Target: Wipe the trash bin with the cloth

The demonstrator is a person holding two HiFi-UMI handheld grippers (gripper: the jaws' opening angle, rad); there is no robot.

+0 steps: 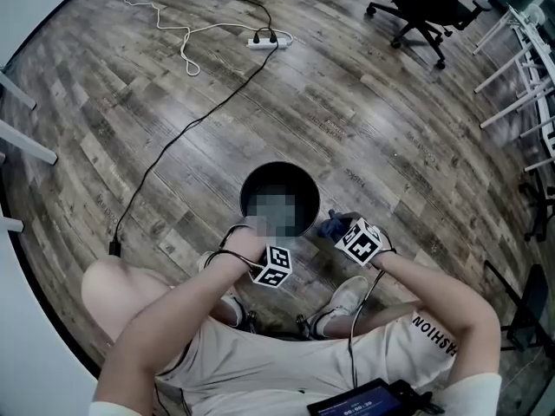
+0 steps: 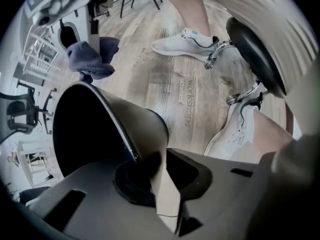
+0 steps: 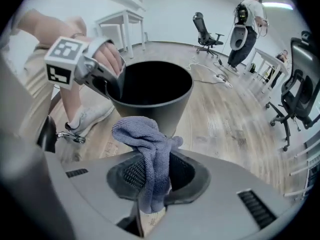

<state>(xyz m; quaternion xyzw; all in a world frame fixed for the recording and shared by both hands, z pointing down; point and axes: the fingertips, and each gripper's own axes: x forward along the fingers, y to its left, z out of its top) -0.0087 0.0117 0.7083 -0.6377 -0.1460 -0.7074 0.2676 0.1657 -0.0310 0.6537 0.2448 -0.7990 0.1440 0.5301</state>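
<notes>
Right gripper [image 3: 151, 200] clamps cloth [image 3: 144, 134] beside bin [image 3: 156, 103].

On the near side of the trash bin [image 1: 279, 164], the person wears a cream short-sleeved T-shirt [image 1: 390, 354] with dark capital lettering [image 1: 436, 336] on the right sleeve, pale shorts [image 1: 251, 371], and white sneakers [image 1: 347, 297] with white ankle socks. The left gripper [image 1: 258, 237] and right gripper [image 1: 340, 230], at the trash bin's rim, are smooth grey moulded shells, each with a white cube [image 1: 273, 267] of black square markers. Thin black cables [image 1: 354, 336] trail away from the trash bin to a dark device [image 1: 364, 401] with a lit blue screen.
</notes>
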